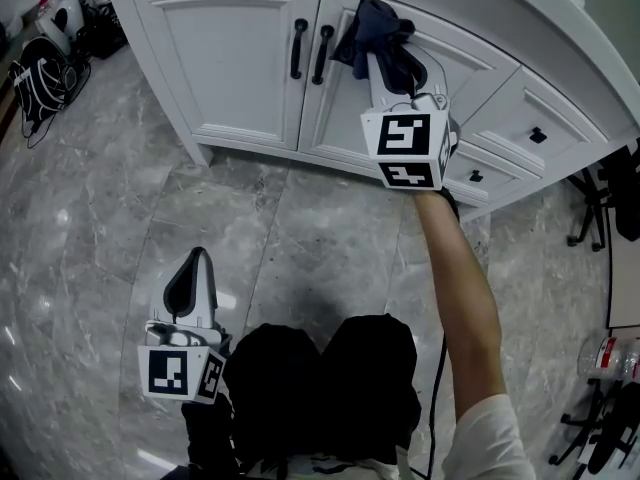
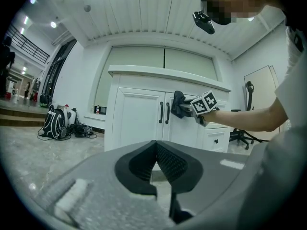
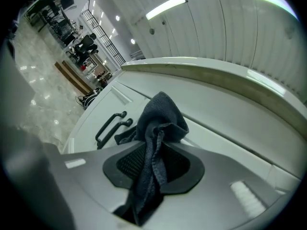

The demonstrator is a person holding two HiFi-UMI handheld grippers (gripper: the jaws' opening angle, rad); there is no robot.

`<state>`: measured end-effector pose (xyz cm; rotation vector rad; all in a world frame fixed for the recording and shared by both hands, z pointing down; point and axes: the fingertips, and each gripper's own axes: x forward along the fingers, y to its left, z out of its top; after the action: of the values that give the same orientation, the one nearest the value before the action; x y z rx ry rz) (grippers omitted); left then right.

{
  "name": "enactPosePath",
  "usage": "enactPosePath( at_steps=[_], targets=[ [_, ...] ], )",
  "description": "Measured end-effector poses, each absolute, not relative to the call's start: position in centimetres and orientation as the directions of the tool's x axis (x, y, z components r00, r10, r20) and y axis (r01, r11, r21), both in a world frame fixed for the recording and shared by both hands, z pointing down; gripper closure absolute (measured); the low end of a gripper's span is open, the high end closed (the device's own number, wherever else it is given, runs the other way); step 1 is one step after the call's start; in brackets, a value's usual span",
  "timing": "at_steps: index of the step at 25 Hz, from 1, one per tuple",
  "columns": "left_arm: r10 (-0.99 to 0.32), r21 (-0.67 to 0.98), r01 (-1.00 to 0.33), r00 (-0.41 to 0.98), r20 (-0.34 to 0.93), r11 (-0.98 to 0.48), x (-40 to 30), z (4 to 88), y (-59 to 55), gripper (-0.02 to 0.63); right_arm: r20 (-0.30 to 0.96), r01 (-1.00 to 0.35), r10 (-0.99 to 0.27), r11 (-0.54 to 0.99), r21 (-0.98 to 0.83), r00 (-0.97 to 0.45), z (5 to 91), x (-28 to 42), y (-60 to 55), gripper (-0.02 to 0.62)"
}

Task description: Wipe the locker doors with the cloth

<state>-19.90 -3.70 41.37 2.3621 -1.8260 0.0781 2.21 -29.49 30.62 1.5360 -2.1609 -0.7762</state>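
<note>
Grey marble floor (image 1: 300, 228) with a white locker (image 1: 200, 118) standing on it. Two locker doors (image 1: 230, 53) meet at the centre seam. Black backpack (image 2: 53, 123) on the floor off the locker's left end. Held out level at the right-hand door: right gripper (image 3: 153, 164), fingers clamped on the dark cloth (image 3: 160, 116). Low and well apart from the locker: left gripper (image 2: 156, 164), fingers closed together, nothing between them. The cloth is bunched near that door's top edge, just beside the black handles (image 1: 297, 48).

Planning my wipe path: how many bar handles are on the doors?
2: one handle on the left door, one on the right door, side by side at the seam. The cloth could hide more.
</note>
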Motion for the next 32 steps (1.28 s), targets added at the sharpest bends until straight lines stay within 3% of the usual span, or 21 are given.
enactPosePath(
  at_steps=[14, 32],
  targets=[
    [-0.954, 0.076, -0.963, 0.267, 0.137, -0.259, -17.4, 41.0, -4.4, 0.604, -0.022, -0.730, -0.981, 0.129, 0.671, -0.194, 30.3, 14.7, -27.3, 0.500],
    [-0.953, 0.072, -0.964, 0.263, 0.148, -0.255, -17.4, 41.4, -4.3, 0.604, 0.042, -0.774, -0.991, 0.127, 0.621, -0.129, 38.1, 16.2, -26.8, 0.502]
  ],
)
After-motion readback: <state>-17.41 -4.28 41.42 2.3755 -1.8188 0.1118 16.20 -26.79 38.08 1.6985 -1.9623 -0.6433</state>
